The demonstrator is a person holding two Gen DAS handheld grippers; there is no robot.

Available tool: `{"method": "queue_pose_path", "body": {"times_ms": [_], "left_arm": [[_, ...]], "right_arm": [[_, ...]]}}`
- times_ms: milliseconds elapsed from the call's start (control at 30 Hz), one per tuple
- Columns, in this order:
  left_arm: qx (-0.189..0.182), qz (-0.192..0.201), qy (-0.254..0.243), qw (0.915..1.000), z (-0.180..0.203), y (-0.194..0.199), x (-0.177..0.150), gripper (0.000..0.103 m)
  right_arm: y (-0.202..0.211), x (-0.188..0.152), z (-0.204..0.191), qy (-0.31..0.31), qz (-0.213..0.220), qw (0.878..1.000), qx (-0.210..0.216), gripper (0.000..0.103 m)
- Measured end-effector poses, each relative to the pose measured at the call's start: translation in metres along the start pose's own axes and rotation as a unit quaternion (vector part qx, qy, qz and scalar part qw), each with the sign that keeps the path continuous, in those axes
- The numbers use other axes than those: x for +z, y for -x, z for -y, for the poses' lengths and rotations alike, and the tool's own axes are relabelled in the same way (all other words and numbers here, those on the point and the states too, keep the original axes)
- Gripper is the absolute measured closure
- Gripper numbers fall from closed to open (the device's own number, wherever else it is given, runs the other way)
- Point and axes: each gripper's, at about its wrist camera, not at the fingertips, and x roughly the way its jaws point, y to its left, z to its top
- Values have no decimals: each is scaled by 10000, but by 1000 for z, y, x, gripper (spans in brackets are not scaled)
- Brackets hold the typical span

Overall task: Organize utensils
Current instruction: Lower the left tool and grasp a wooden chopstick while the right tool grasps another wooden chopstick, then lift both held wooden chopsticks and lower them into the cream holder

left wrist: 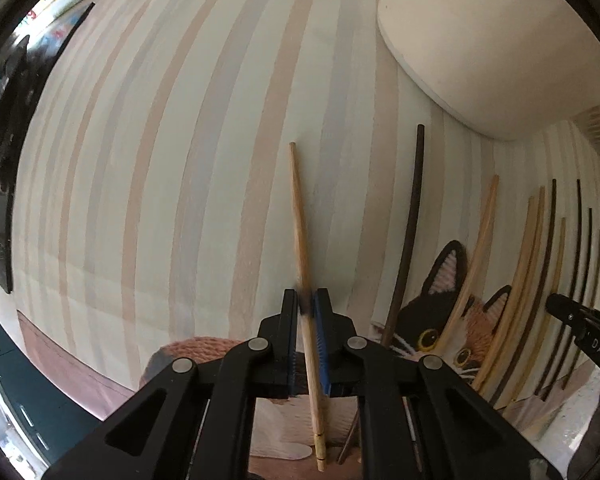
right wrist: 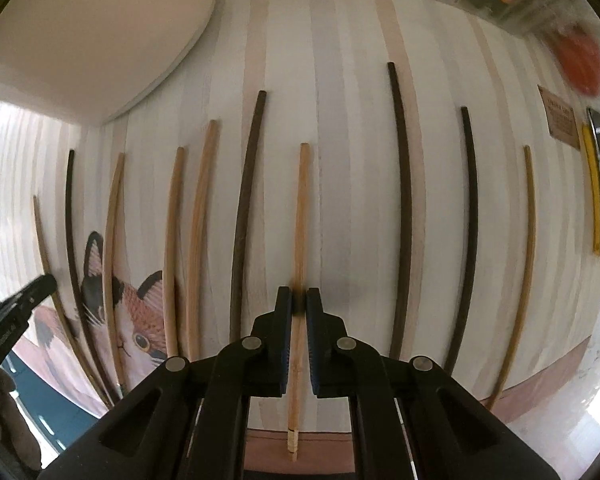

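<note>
In the left wrist view my left gripper is shut on a light wooden chopstick that points away over the striped cloth. In the right wrist view my right gripper is shut on another light wooden chopstick. Several light and dark chopsticks lie side by side on the cloth, such as a dark one left of my right gripper and a dark one to its right. The right gripper's tip shows at the left view's right edge; the left gripper's tip shows in the right view.
A white plate sits at the far side of the cloth, also in the right wrist view. A cat picture is on the cloth under some chopsticks. Orange items lie at the far right. A dark edge borders the cloth's left.
</note>
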Motion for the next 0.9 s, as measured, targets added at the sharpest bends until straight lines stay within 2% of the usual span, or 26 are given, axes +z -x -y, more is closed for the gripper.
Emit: {"method": "queue_pose_path", "body": {"times_ms": [67, 133, 200, 300, 400, 433, 467, 567, 900], "left_arm": [[12, -2, 60, 10000, 7, -1, -8, 95], [27, -22, 82, 10000, 15, -7, -14, 95], [70, -54, 29, 10000, 9, -9, 14, 95], [74, -37, 0, 10000, 20, -8, 18, 98], [72, 22, 55, 10000, 19, -15, 52, 99], [135, 41, 57, 9999, 16, -13, 53, 99], [200, 105, 39, 9997, 6, -12, 52, 99], [271, 397, 58, 9988, 8, 8, 44, 99], [225, 1351, 187, 9904, 18, 93, 13, 99]], "right_arm": [[3, 3, -1, 77, -49, 9999, -119, 95], [-6, 5, -22, 108, -35, 9997, -204, 95], [-9, 3, -27, 149, 11, 9995, -276, 94], [-10, 2, -31, 176, 97, 9992, -339, 94], [-6, -1, -34, 121, 170, 9993, -300, 95], [-6, -4, -34, 114, 212, 9994, -263, 96], [-4, -5, -33, 120, 278, 9993, -209, 96], [2, -16, -23, 23, 417, 9991, 27, 96], [86, -36, -4, -35, 1419, 9874, 697, 96]]}}
